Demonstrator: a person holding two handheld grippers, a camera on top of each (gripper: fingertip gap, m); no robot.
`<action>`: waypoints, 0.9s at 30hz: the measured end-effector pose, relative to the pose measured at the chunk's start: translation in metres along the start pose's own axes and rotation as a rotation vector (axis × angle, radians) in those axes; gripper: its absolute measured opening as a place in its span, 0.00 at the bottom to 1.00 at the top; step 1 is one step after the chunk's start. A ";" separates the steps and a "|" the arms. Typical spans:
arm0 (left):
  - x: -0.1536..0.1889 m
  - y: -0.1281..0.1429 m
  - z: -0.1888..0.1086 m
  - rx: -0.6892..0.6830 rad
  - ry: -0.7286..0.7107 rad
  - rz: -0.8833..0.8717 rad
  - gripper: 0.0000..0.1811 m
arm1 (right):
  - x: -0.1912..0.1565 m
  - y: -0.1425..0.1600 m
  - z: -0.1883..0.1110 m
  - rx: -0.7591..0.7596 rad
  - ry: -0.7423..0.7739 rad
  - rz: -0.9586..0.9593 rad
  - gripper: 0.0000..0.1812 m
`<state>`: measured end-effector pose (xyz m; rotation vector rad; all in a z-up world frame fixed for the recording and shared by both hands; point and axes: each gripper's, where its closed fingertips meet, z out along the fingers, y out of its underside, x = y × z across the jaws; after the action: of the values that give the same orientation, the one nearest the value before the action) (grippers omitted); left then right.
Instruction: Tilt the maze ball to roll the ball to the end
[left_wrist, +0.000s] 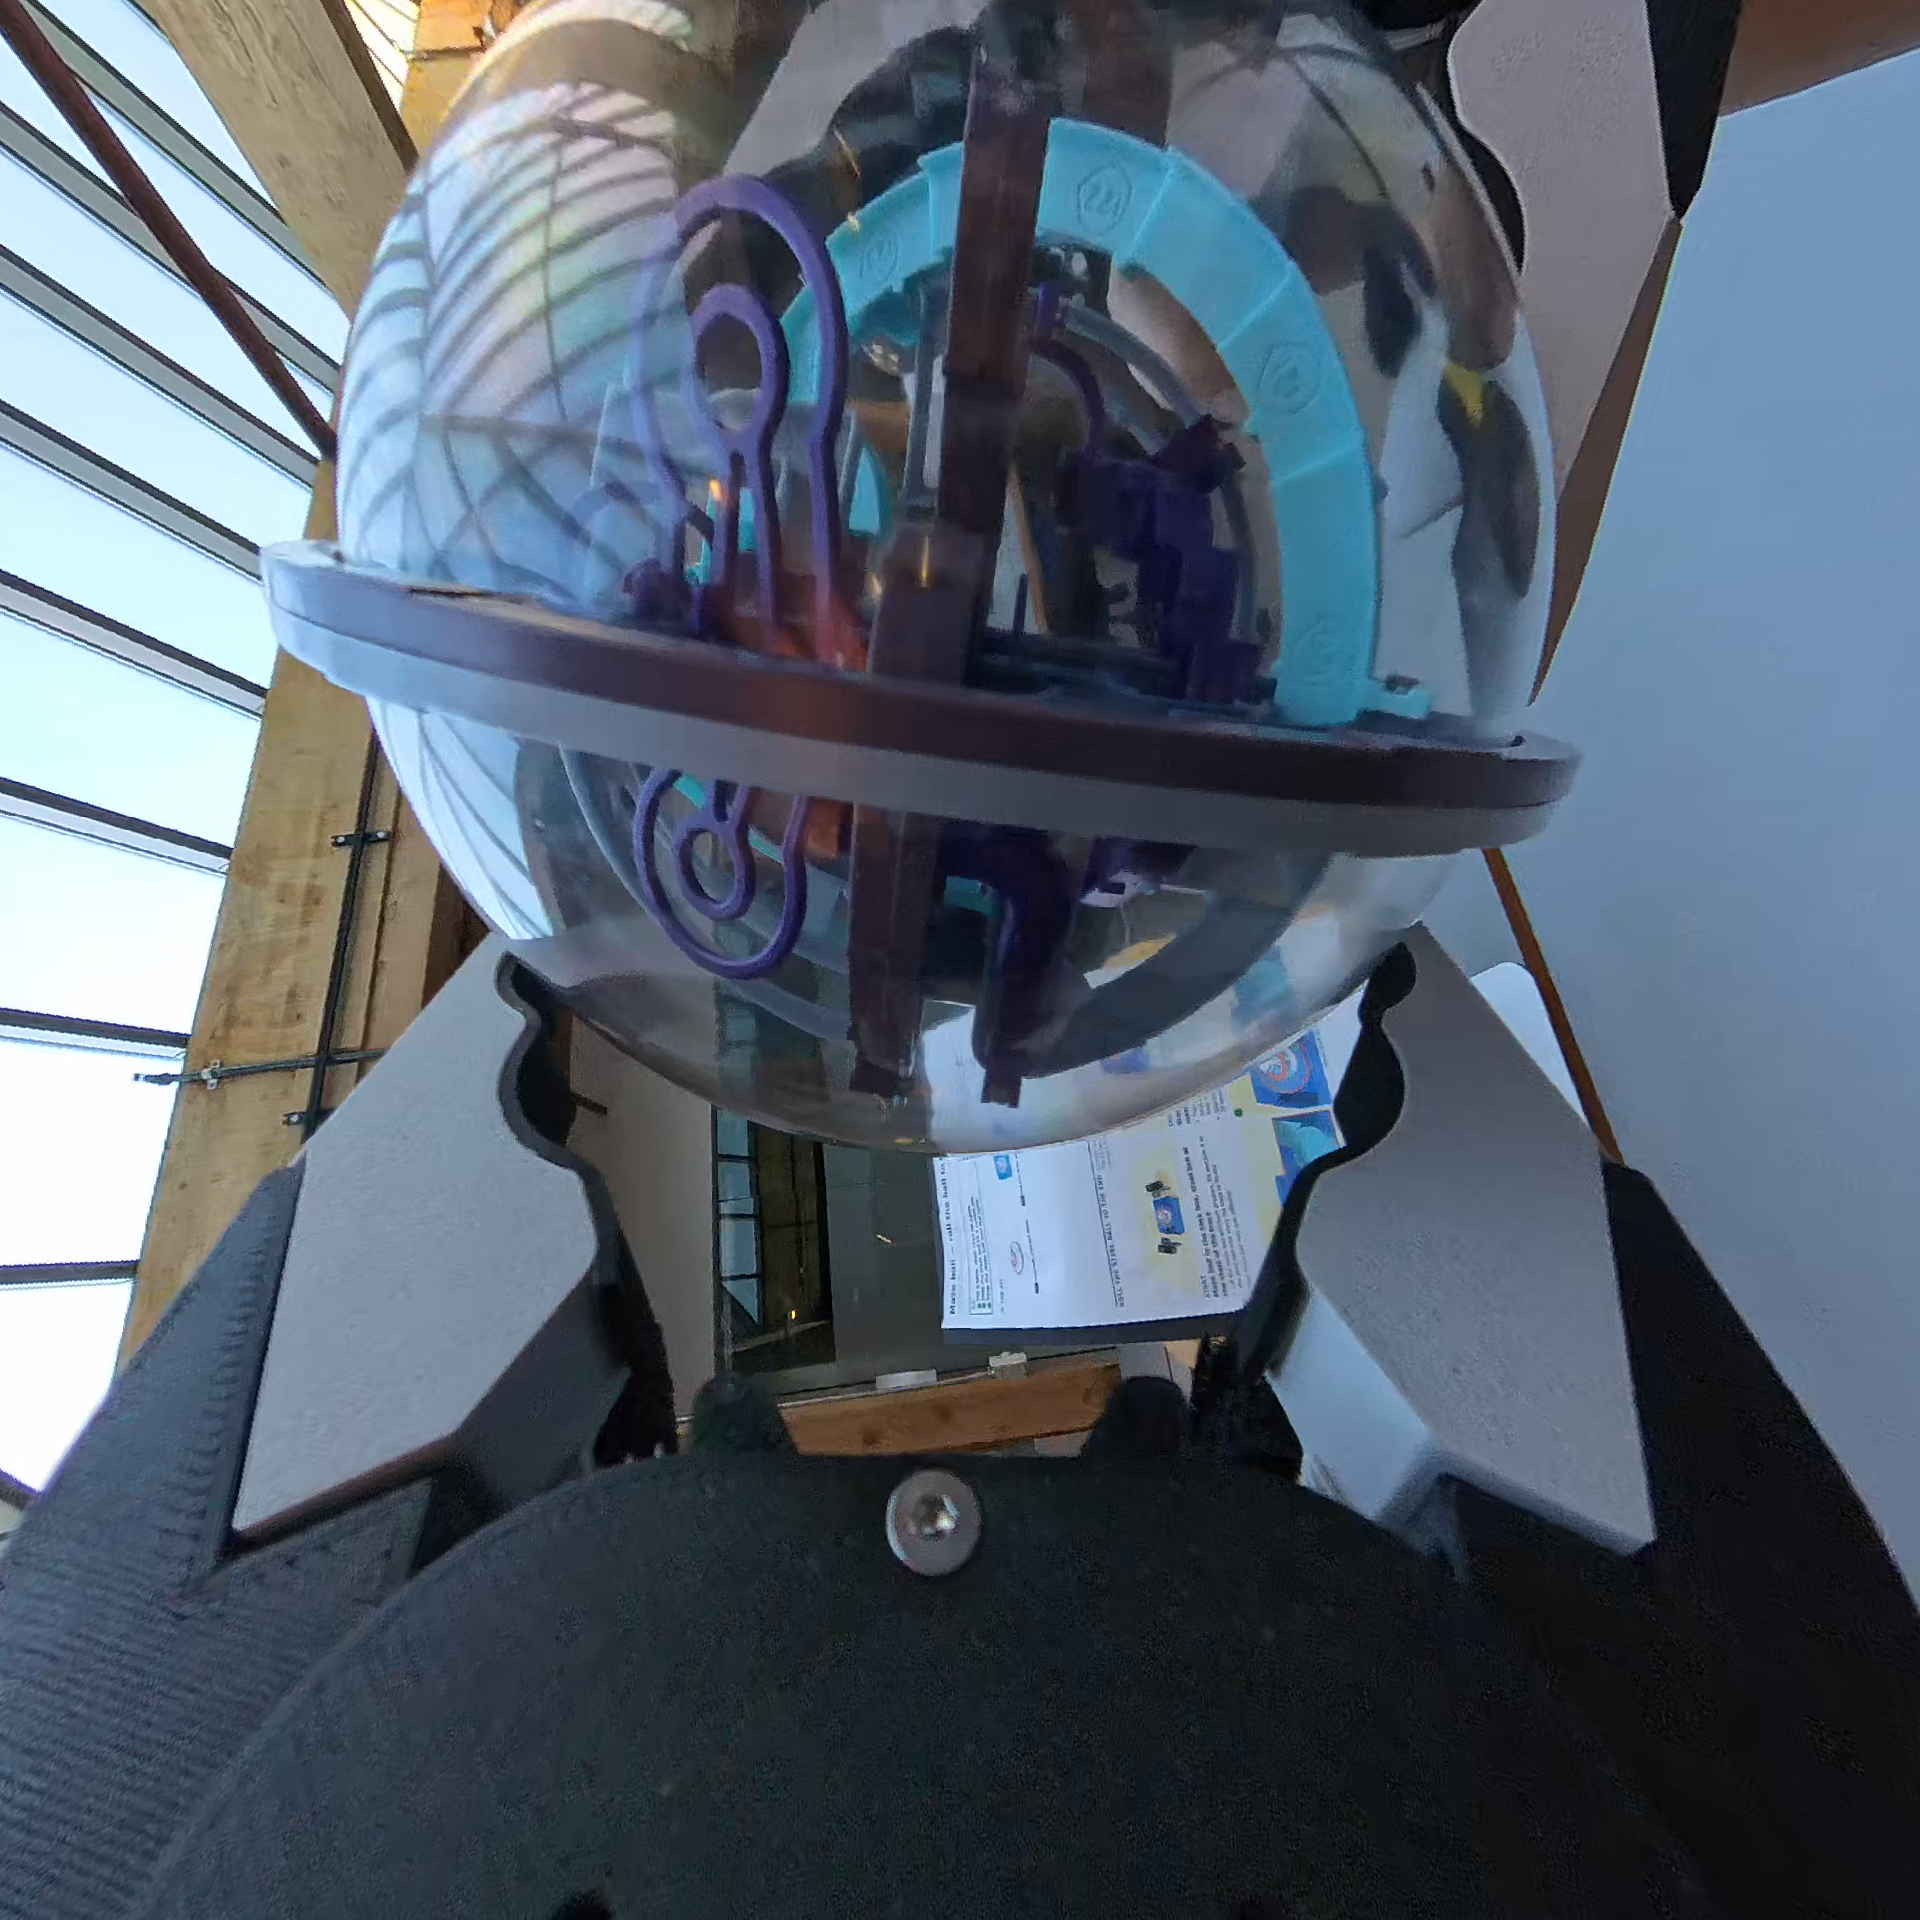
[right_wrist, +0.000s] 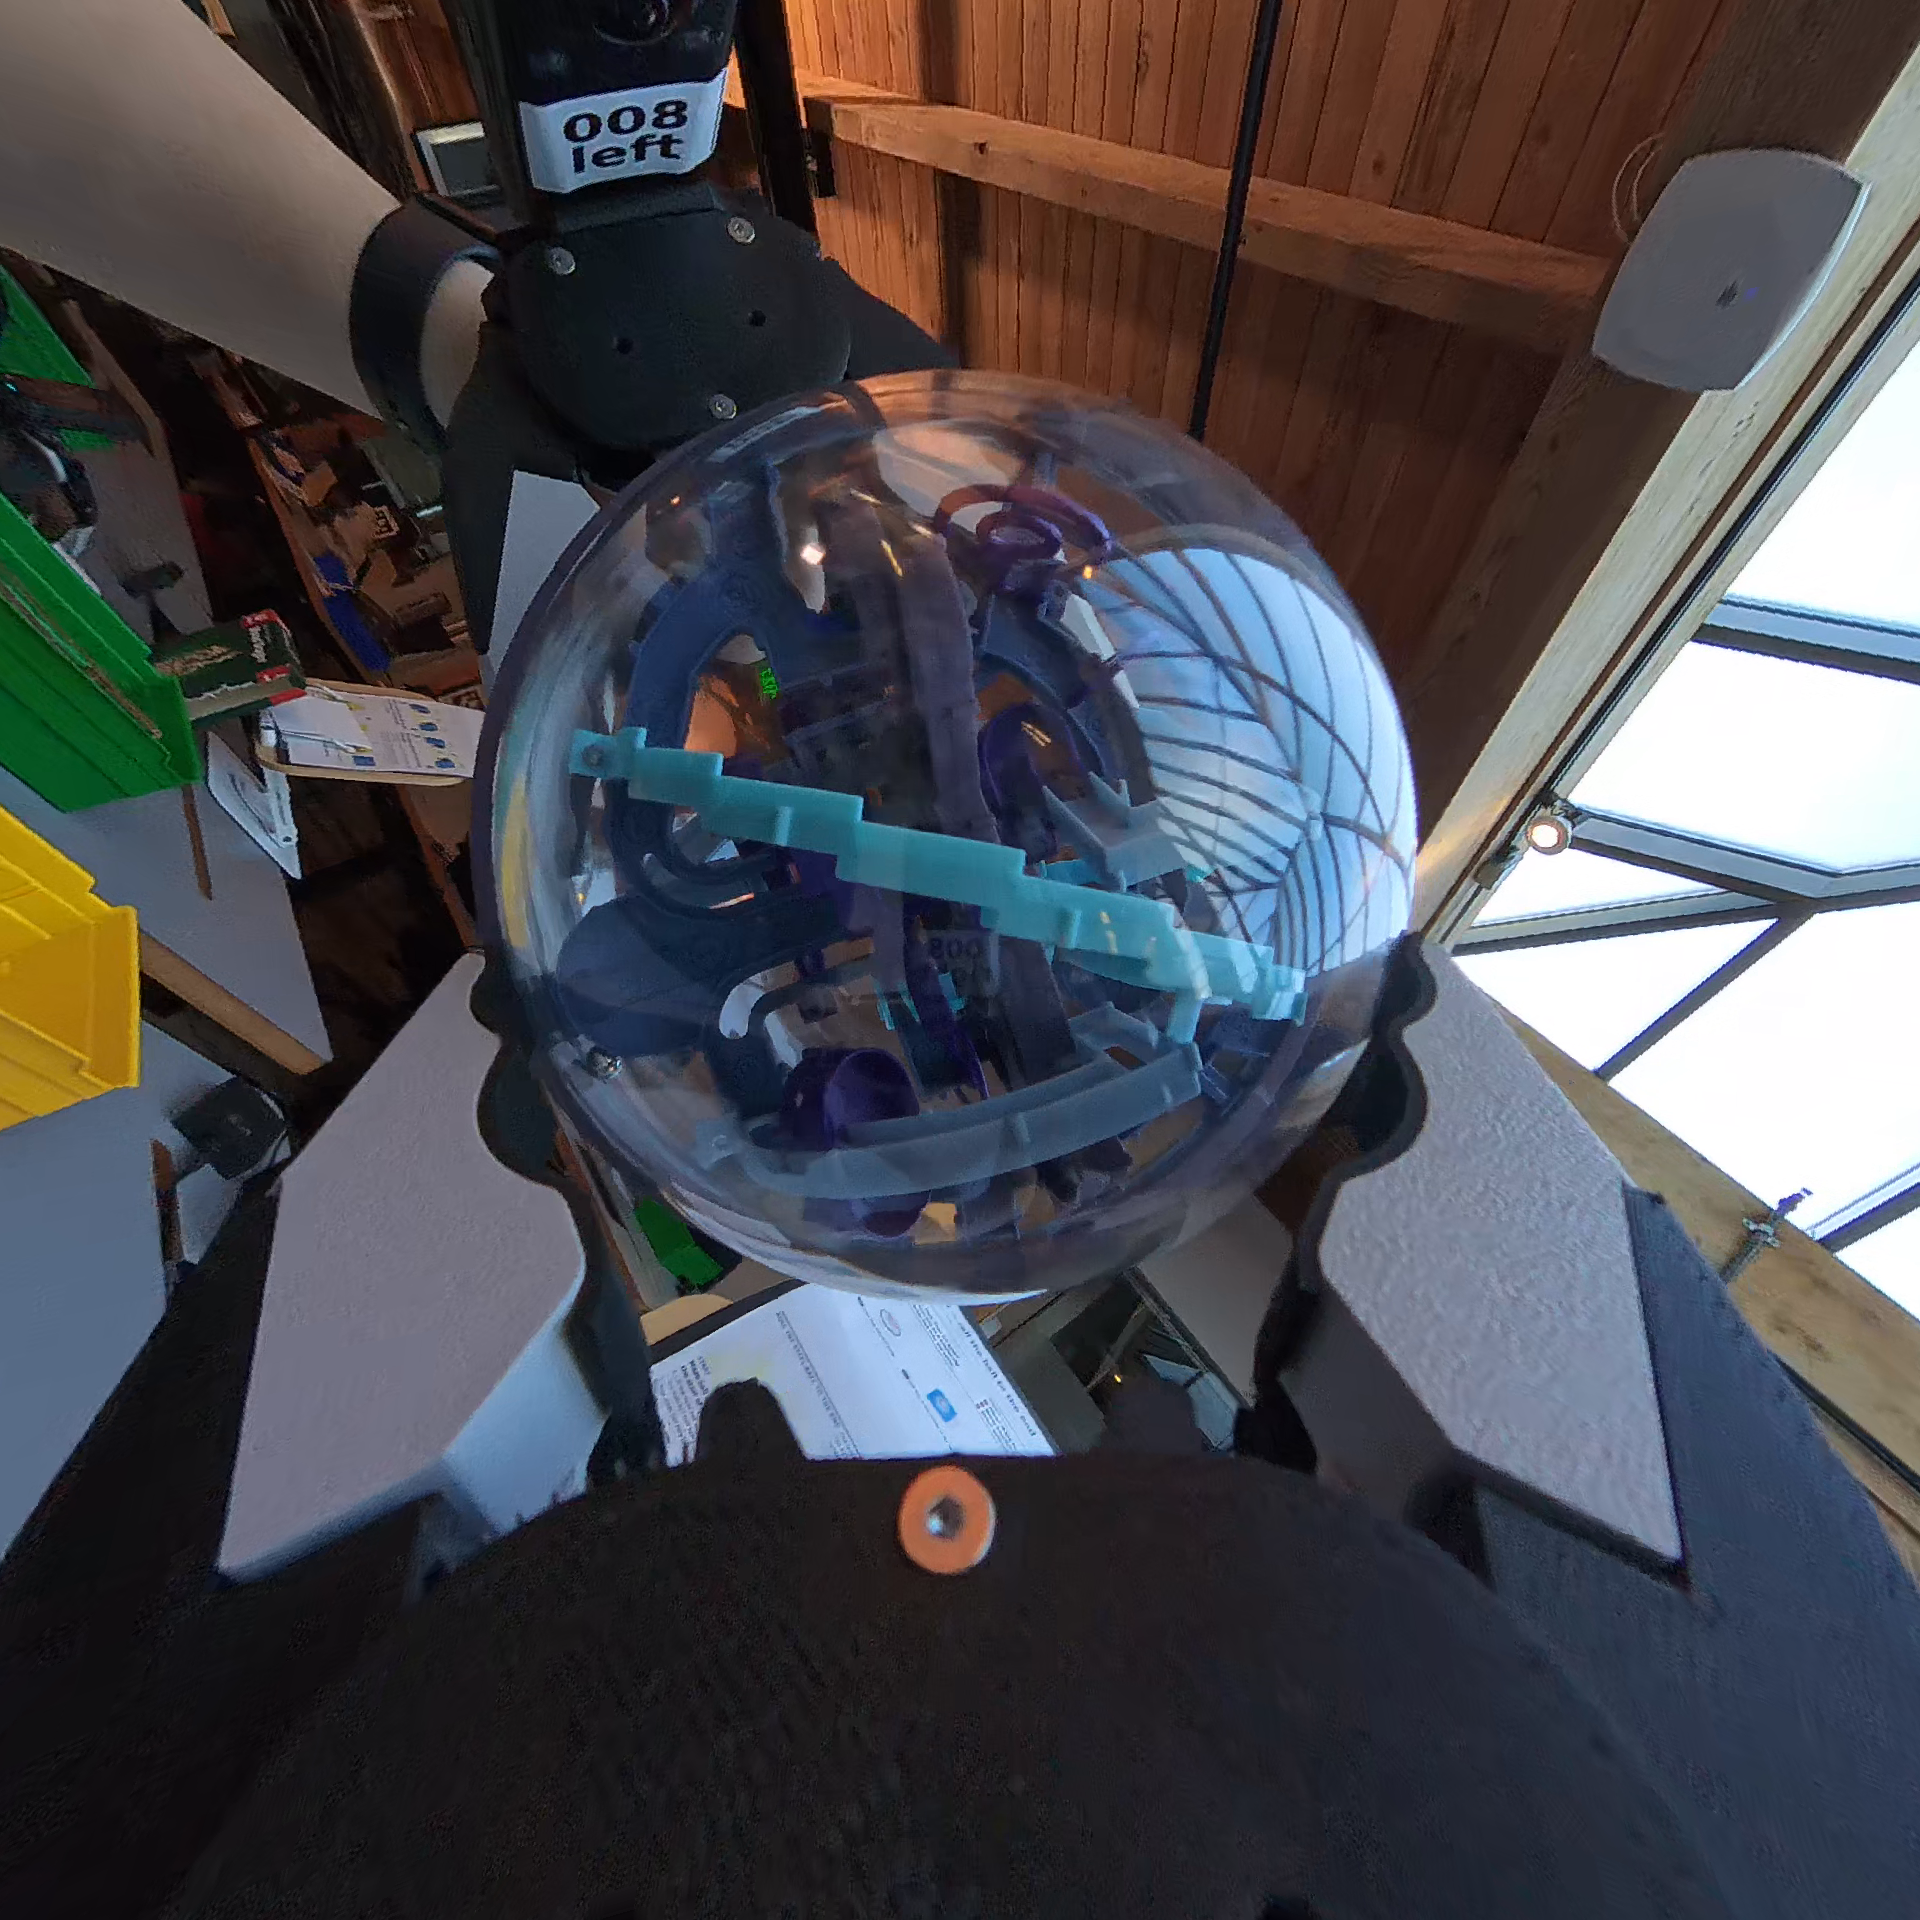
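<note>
The maze ball (left_wrist: 925, 623) is a clear sphere with a dark ring around its middle and light-blue and purple tracks inside. It is held up in the air between both grippers. My left gripper (left_wrist: 956, 1039) grips its lower part with both fingertips against the shell. My right gripper (right_wrist: 951, 1008) grips the opposite side of the maze ball (right_wrist: 935, 831), also with both fingertips on the shell. The left gripper's black body (right_wrist: 665, 312) shows beyond the ball in the right wrist view. I cannot pick out the small ball inside the maze.
A printed instruction sheet (left_wrist: 1101, 1236) lies below the ball and also shows in the right wrist view (right_wrist: 894, 1371). Green bins (right_wrist: 62, 665) and a yellow bin (right_wrist: 52, 987) stand at the left. A wooden wall (right_wrist: 1143, 208) and windows (left_wrist: 104, 727) are behind.
</note>
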<state>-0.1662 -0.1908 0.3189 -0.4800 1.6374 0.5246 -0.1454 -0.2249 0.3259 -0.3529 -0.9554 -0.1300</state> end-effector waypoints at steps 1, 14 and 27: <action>0.004 0.003 0.004 0.002 0.005 -0.009 0.82 | -0.003 0.004 -0.002 0.003 -0.003 0.005 0.87; 0.036 0.036 0.052 -0.155 0.155 0.119 0.83 | -0.021 0.073 -0.018 0.068 0.160 0.116 0.87; 0.007 0.018 0.044 -0.158 0.033 0.244 0.82 | -0.003 0.038 -0.022 0.045 0.241 -0.129 0.86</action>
<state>-0.1425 -0.1505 0.3084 -0.4078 1.7039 0.8366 -0.1205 -0.1974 0.3028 -0.2282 -0.7411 -0.2621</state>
